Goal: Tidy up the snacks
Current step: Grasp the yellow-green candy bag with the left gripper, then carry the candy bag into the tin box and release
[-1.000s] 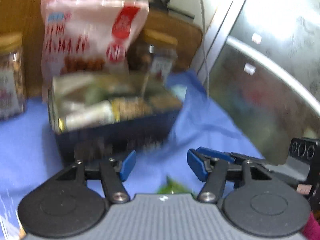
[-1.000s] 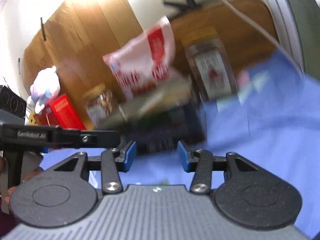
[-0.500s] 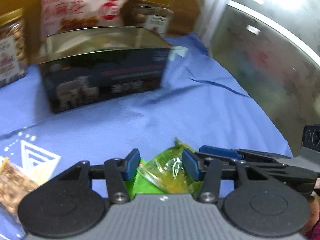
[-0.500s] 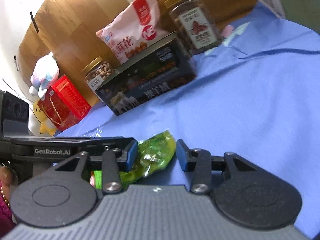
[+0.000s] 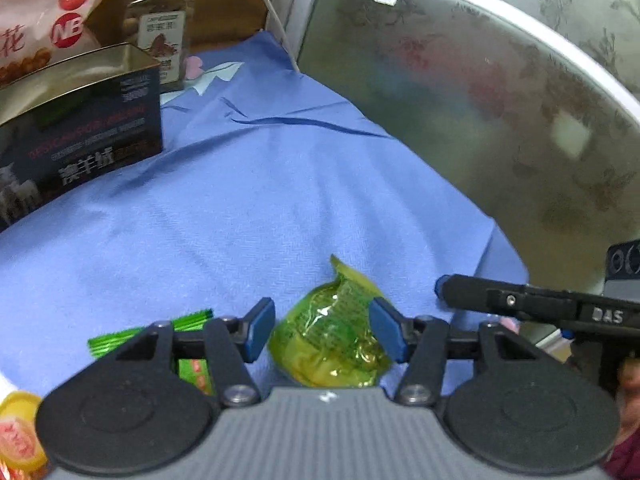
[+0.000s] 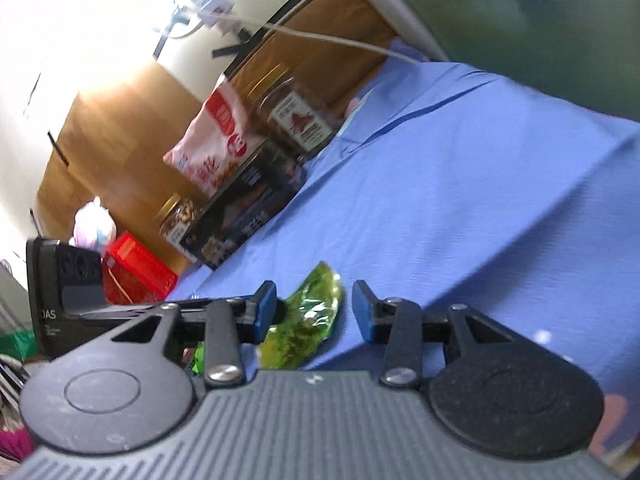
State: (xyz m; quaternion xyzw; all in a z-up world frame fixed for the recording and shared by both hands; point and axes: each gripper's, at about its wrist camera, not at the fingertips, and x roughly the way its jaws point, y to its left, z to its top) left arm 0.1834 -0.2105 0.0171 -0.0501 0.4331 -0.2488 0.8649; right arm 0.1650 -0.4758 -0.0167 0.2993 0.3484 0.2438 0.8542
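A yellow-green snack packet [image 5: 332,336] lies on the blue cloth [image 5: 248,200], between the blue pads of my left gripper [image 5: 325,334], which is open around it without squeezing. The packet also shows in the right wrist view [image 6: 308,320], where my right gripper [image 6: 314,314] is open with the packet between its fingers, nearer the left pad. A dark open tin box [image 5: 76,128] stands at the far left. The right gripper's finger [image 5: 520,300] reaches in from the right in the left wrist view.
A green snack stick [image 5: 152,332] lies left of the packet. A pink snack bag [image 5: 44,20] and a nut jar [image 5: 160,36] stand behind the box. Another jar [image 6: 176,220] and a red box [image 6: 136,272] sit further left. A glass panel [image 5: 480,100] borders the cloth on the right.
Both grippers have dropped from facing the box down to the cloth. The yellow-green packet now lies between the left gripper's open pads, and the box has receded to the far left.
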